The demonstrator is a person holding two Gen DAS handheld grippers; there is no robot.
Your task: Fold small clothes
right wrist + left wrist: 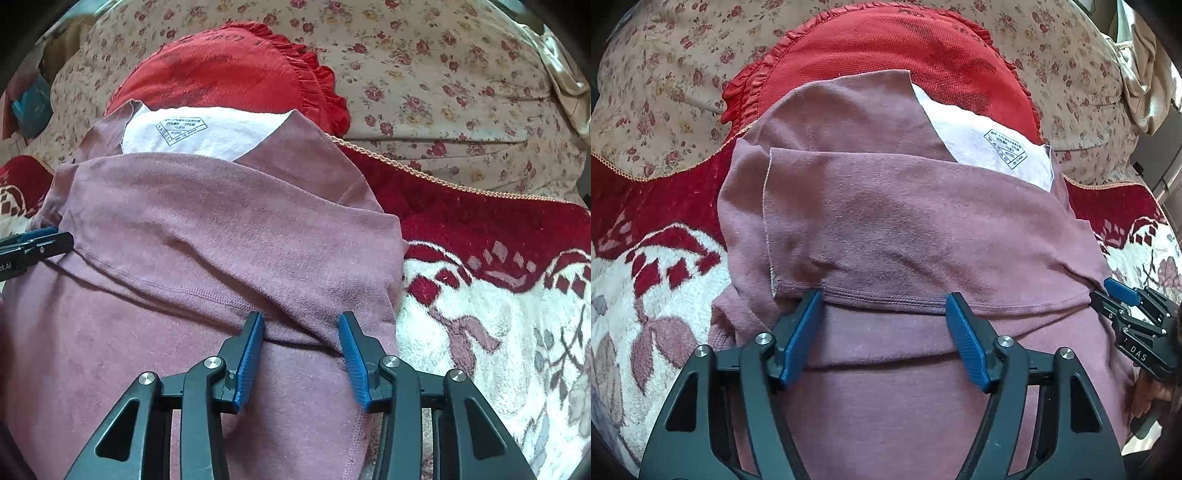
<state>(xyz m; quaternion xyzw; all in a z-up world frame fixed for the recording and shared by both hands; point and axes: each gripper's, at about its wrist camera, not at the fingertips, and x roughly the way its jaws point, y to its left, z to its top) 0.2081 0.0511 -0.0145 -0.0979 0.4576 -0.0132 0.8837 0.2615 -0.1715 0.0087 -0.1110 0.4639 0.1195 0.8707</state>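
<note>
While folded crosswise, mauve garment (886, 221), neck label (990, 144) far.

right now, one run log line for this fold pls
stage: fold laid | item: mauve fleece garment on red-and-white blanket | left gripper: open at hem | right gripper: open at hem

Black skeletal left claw (882, 299), ribbed blue pads (967, 343), silver screws, right claw (301, 321) seemingly identical
</note>
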